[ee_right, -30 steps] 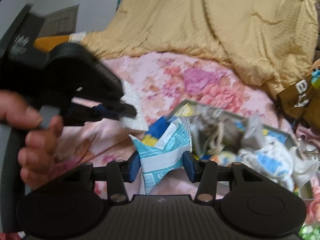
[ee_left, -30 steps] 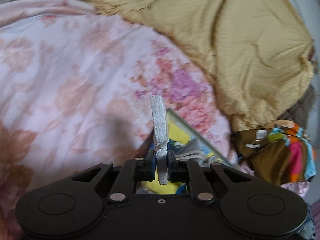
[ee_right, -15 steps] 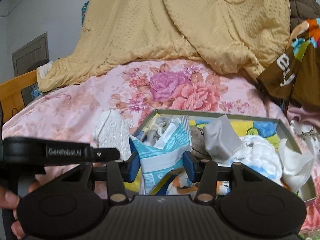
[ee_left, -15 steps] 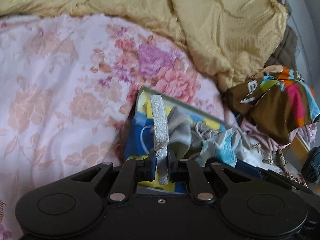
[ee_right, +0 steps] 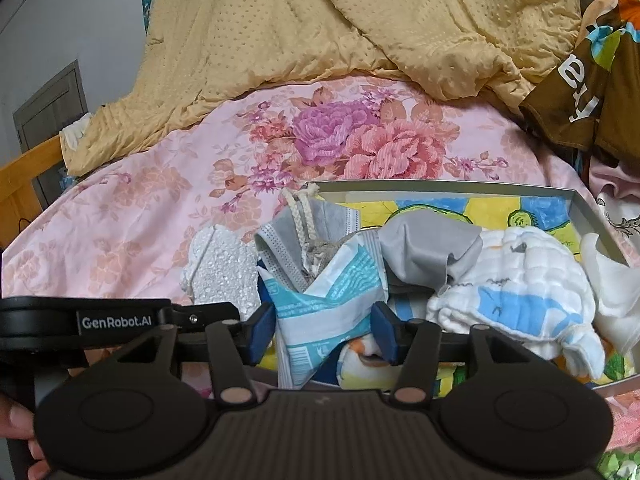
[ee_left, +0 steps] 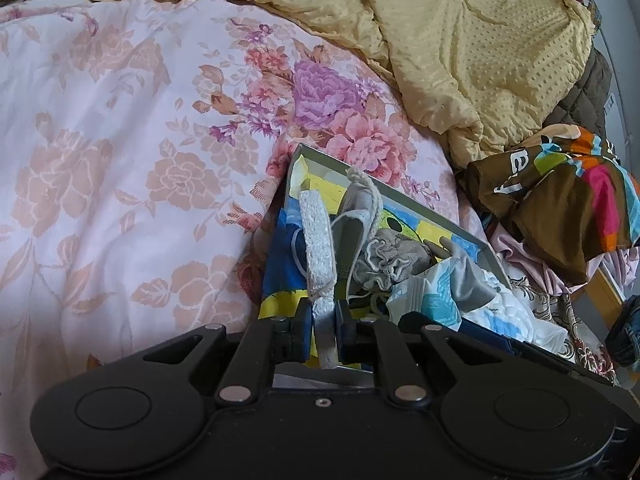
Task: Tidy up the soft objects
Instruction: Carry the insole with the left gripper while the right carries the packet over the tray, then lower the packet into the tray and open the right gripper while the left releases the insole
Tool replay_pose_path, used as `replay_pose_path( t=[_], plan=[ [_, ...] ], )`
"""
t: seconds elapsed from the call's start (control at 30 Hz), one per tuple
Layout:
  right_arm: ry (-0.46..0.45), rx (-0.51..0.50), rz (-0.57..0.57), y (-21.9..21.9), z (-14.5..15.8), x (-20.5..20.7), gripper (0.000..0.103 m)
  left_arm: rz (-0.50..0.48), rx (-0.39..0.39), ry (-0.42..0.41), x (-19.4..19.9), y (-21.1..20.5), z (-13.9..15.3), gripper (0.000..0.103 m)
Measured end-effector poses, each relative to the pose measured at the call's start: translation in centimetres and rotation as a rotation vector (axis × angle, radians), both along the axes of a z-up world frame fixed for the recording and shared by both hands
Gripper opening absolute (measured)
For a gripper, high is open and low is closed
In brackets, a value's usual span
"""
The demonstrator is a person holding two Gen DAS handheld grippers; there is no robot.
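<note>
A grey-rimmed tray (ee_right: 440, 187) with a bright drawing on its floor lies on the floral bedspread (ee_right: 160, 216). It holds a face mask (ee_right: 332, 220), a grey cloth (ee_right: 428, 252) and a white quilted cloth (ee_right: 520, 280). My right gripper (ee_right: 324, 332) hangs over the tray's near end. Its jaws are opening around a crumpled white-and-teal packet (ee_right: 328, 296), which still touches both pads. My left gripper (ee_left: 323, 328) is shut on a thin white foam piece (ee_left: 318, 240) that stands upright over the tray's left end (ee_left: 296, 160). The foam piece (ee_right: 222, 272) also shows in the right wrist view.
A yellow dotted blanket (ee_left: 460, 40) is heaped along the far side of the bed. A brown multicoloured garment (ee_left: 560, 208) lies to the right of the tray. A wooden bed frame (ee_right: 28, 176) and a door (ee_right: 52, 112) are at the left. A person's fingers (ee_right: 16, 428) grip the left handle.
The left gripper carried the foam piece from over the bare bedspread to the tray's left end. The right gripper came closer over the tray, and its jaws have widened a little around the packet.
</note>
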State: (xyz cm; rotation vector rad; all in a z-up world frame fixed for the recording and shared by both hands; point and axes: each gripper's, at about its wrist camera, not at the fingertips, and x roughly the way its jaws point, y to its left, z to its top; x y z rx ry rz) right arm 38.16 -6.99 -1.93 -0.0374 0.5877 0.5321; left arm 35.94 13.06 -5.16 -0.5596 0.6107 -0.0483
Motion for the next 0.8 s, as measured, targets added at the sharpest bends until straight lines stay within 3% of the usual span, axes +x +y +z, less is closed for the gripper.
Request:
replay_pose_path(
  t=[0.57, 0.8],
  plan=[
    [0.030, 0.066, -0.028, -1.0, 0.4, 0.2, 0.081, 0.055, -0.031, 0.033, -0.4, 0.5, 0.0, 0.018],
    [0.023, 0.085, -0.058, -1.7, 0.8, 0.2, 0.086, 0.081, -0.011, 0.026, -1.2, 0.4, 0.4, 0.030]
  ],
)
